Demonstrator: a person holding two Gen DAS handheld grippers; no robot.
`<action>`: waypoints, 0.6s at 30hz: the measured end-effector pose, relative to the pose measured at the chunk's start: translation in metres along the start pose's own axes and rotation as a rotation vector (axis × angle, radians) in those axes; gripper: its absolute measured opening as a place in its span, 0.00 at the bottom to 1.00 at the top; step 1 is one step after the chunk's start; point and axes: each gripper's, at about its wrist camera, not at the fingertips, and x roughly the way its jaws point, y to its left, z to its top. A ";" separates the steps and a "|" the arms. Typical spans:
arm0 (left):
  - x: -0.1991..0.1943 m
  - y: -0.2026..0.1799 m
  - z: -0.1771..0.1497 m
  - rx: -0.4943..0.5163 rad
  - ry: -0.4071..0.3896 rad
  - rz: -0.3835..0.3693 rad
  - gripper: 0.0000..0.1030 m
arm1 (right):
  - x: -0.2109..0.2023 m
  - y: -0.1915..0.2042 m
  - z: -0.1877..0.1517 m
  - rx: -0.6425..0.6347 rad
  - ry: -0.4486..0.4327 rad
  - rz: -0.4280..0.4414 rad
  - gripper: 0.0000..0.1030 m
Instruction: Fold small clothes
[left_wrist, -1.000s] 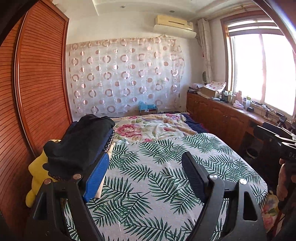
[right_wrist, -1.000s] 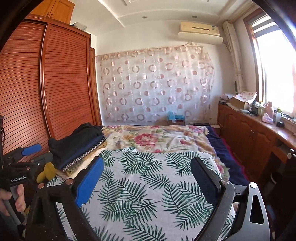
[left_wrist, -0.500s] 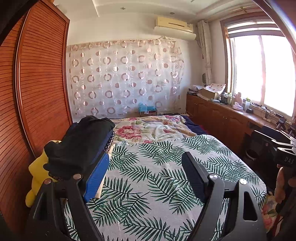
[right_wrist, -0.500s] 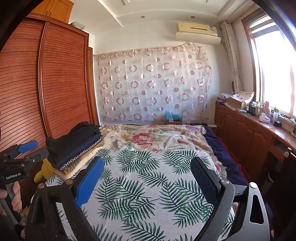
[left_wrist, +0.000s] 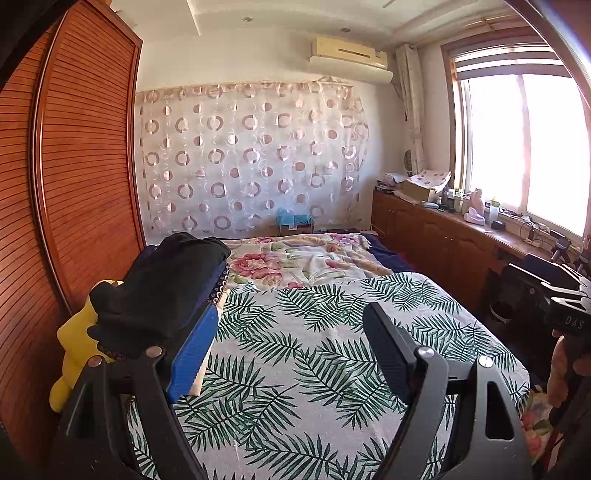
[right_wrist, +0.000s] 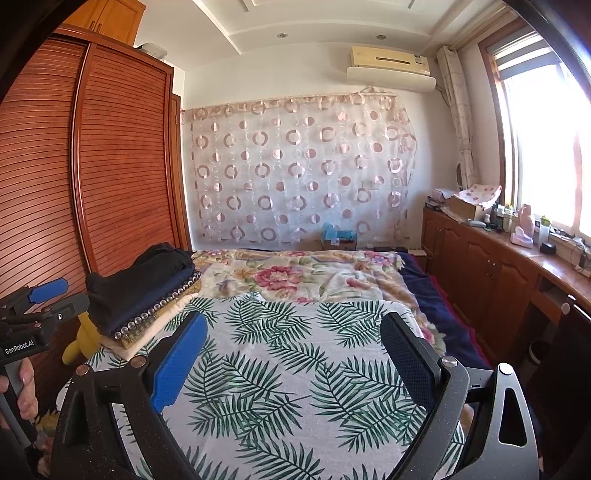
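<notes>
A stack of folded clothes (left_wrist: 166, 280) (right_wrist: 144, 291) lies at the left edge of the bed, a black garment on top, a dark studded one under it and tan pieces at the bottom. The palm-leaf sheet (left_wrist: 314, 332) (right_wrist: 295, 369) in front of both grippers carries no loose garment. My left gripper (left_wrist: 290, 310) hovers open over the sheet, its blue finger just right of the stack. Further right, my right gripper (right_wrist: 293, 319) is open with nothing between its fingers. The left gripper (right_wrist: 61, 295) also shows at the left edge of the right wrist view, held by a hand.
A yellow plush toy (left_wrist: 75, 343) (right_wrist: 85, 336) sits between the stack and the slatted wooden wardrobe (left_wrist: 85, 166). A floral quilt (left_wrist: 295, 258) covers the far half of the bed. A cluttered wooden cabinet (right_wrist: 480, 266) runs under the window on the right.
</notes>
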 end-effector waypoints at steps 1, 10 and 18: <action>-0.001 0.000 0.001 -0.002 -0.002 0.000 0.79 | 0.000 -0.002 -0.001 0.000 -0.001 0.000 0.93; -0.002 -0.001 0.003 -0.005 -0.003 -0.001 0.79 | 0.000 -0.014 -0.001 -0.003 -0.004 0.008 0.93; -0.002 -0.002 0.002 -0.006 -0.004 0.001 0.79 | 0.003 -0.021 -0.002 -0.005 -0.005 0.016 0.93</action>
